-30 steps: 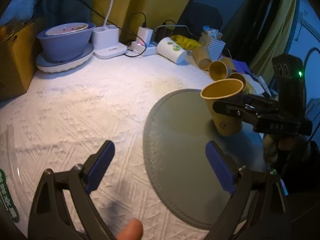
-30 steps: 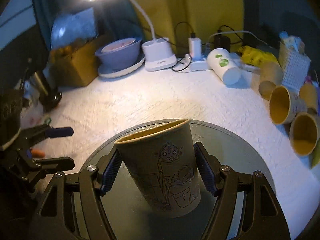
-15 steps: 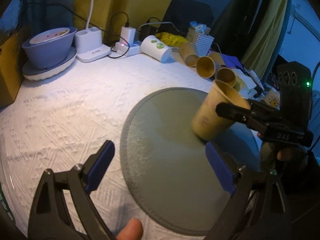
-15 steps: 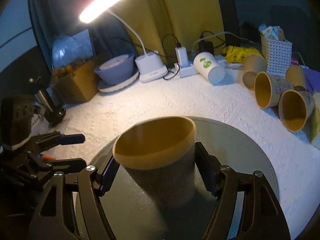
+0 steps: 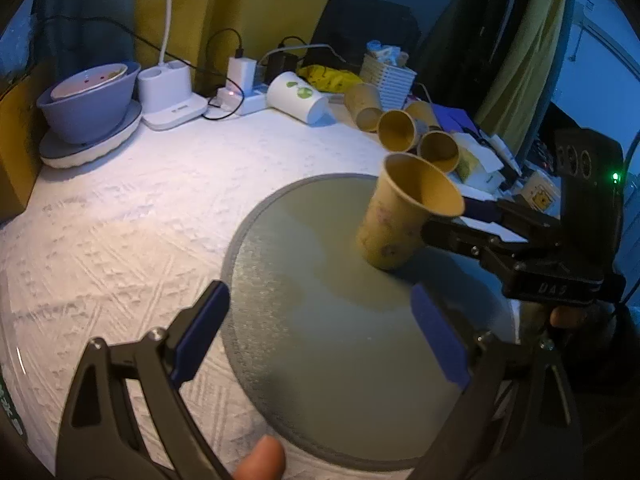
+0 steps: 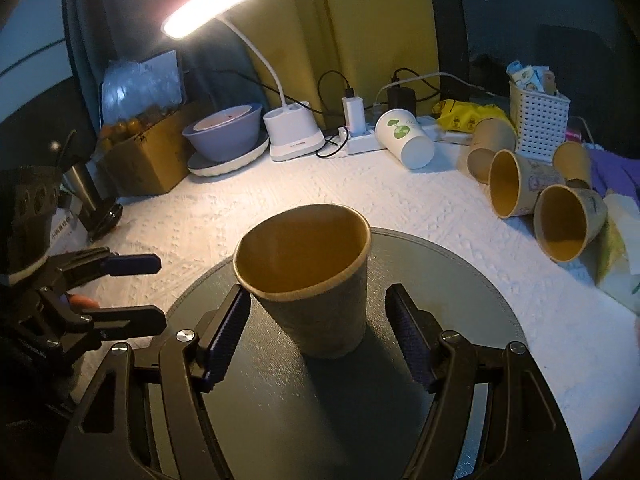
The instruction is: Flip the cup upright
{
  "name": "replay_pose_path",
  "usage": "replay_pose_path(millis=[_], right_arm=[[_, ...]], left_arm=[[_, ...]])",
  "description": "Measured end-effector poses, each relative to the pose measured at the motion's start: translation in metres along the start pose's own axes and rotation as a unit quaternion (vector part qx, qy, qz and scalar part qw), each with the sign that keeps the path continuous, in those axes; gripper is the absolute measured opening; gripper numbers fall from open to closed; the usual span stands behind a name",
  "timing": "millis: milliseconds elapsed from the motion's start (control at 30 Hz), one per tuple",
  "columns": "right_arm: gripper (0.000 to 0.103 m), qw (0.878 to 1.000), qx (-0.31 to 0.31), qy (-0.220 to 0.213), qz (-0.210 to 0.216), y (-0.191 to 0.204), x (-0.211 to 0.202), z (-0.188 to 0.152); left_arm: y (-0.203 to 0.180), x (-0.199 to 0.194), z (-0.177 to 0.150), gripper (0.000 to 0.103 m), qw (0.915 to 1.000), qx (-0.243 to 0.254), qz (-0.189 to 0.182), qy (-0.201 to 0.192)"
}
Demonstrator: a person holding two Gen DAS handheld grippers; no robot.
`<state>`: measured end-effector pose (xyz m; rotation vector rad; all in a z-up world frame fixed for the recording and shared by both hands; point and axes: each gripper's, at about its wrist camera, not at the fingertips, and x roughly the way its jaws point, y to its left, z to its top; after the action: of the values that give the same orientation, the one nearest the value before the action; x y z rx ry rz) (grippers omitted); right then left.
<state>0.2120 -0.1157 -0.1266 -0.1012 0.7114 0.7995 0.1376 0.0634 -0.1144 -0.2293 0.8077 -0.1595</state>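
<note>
A tan paper cup stands mouth up on the round grey mat. In the left wrist view the cup stands at the mat's far right part. My right gripper is open, its blue pads a little apart from the cup on both sides; it also shows in the left wrist view just right of the cup. My left gripper is open and empty over the mat's near edge; in the right wrist view it is at the far left.
Several tan cups lie on their sides at the right, by a white basket. A white cup, power strip, lamp base, purple bowl and cardboard box line the back. A white cloth covers the table.
The cup went from gripped and tilted to standing on the mat. My right gripper's jaws have opened away from the cup. The left gripper stayed open.
</note>
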Motion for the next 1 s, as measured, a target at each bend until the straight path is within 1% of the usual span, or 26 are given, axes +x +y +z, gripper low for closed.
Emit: replay_pose_path(millis=[267, 467, 667, 800, 1000], right_arm=[[0.074, 1.0, -0.002, 0.016, -0.019, 0.002, -0.003, -0.011], [0.074, 0.999, -0.004, 0.012, -0.033, 0.008, -0.018, -0.019], [0.074, 0.999, 0.003, 0.005, -0.047, 0.014, -0.035, -0.03], [0.074, 0.998, 0.007, -0.001, -0.057, 0.018, -0.047, -0.039], [0.074, 0.997, 0.014, -0.012, -0.073, 0.026, -0.069, -0.052]], left_arm=[[-0.01, -0.004, -0.005, 0.093, 1.0, 0.005, -0.005, -0.002], [-0.018, -0.01, -0.008, 0.093, 0.9999, 0.011, -0.007, -0.009], [-0.026, -0.02, -0.016, 0.093, 0.9997, 0.018, 0.001, -0.014], [-0.032, -0.032, -0.021, 0.093, 0.9993, 0.024, 0.008, -0.027], [-0.044, -0.052, -0.031, 0.093, 0.9978, 0.03, 0.015, -0.057]])
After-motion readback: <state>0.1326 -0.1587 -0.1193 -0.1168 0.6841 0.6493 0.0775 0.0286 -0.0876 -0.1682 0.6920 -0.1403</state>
